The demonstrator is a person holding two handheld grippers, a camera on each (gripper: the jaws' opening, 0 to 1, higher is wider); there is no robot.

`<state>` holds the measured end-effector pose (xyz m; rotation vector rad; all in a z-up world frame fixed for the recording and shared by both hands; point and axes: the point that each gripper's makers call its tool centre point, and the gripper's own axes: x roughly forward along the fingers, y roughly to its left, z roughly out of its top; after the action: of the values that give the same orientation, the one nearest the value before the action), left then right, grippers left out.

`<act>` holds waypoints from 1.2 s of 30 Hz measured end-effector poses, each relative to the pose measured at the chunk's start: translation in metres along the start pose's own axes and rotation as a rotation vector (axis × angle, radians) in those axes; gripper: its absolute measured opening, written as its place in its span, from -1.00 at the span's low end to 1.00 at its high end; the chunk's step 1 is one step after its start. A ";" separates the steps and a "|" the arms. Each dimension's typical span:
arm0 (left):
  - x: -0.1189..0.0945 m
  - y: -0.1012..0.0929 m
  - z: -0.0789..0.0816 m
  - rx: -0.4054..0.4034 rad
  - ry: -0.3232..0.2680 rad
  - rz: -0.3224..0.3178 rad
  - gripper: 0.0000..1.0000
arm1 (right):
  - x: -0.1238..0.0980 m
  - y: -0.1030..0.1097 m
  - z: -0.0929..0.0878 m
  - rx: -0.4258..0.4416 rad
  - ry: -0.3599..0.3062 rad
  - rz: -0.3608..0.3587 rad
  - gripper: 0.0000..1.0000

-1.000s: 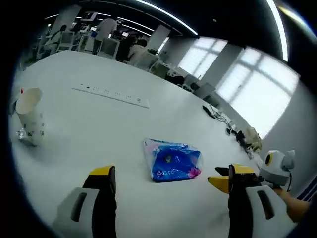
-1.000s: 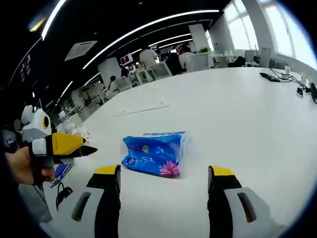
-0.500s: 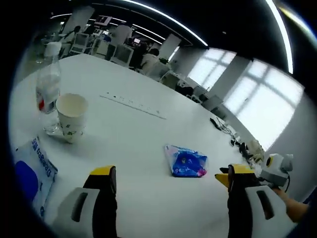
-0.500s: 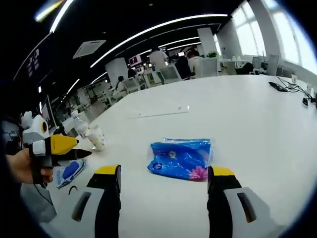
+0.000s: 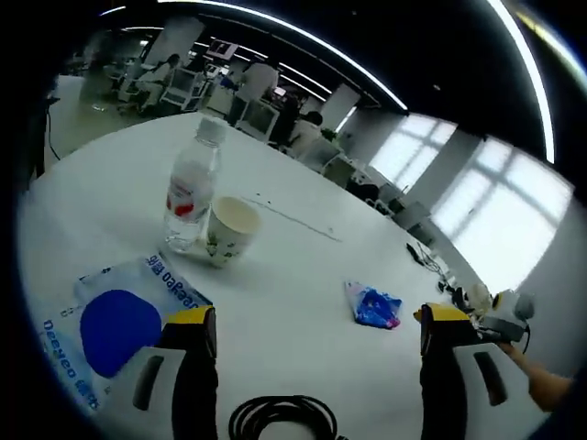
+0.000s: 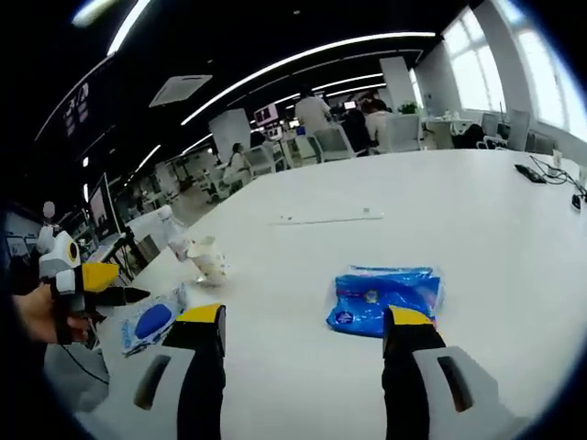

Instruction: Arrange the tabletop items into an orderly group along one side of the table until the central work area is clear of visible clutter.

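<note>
In the left gripper view the white table (image 5: 275,302) bears one water bottle (image 5: 190,200), one paper cup (image 5: 227,230), one blue-white pack (image 5: 115,321), one blue packet (image 5: 374,306), one black cable (image 5: 280,418); left gripper (image 5: 312,332) gapes empty. In the right gripper view, the right gripper (image 6: 304,330) gapes wide, empty, the packet (image 6: 385,296) just beyond its right jaw

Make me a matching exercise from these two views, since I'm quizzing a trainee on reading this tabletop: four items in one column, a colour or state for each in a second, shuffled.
Items:
1. water bottle
2. paper cup
3. small packet
4. cable

Descriptions:
A. black, coiled near the table edge
B. blue, with a pink patch, lying flat alone
C. clear, red label, standing upright
D. whitish, open top, standing beside the bottle

Pairs: 1-C, 2-D, 3-B, 4-A
</note>
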<state>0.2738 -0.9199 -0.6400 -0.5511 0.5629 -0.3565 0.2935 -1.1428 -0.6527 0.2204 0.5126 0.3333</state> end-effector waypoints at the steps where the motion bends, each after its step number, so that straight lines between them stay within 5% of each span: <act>1: -0.005 0.004 0.001 -0.004 -0.002 0.003 0.77 | 0.000 0.003 0.001 -0.001 -0.003 0.001 0.34; 9: -0.042 0.041 0.017 -0.059 -0.055 0.060 0.76 | 0.007 0.030 0.007 -0.010 -0.005 0.025 0.32; 18: -0.056 0.064 0.023 -0.081 -0.075 0.086 0.74 | 0.020 0.056 0.009 -0.035 0.009 0.052 0.31; 36: -0.083 0.104 0.003 -0.140 -0.093 0.230 0.67 | 0.073 0.128 -0.004 -0.115 0.106 0.259 0.20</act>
<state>0.2275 -0.7971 -0.6644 -0.6272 0.5577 -0.0738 0.3183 -0.9979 -0.6520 0.1582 0.5683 0.6279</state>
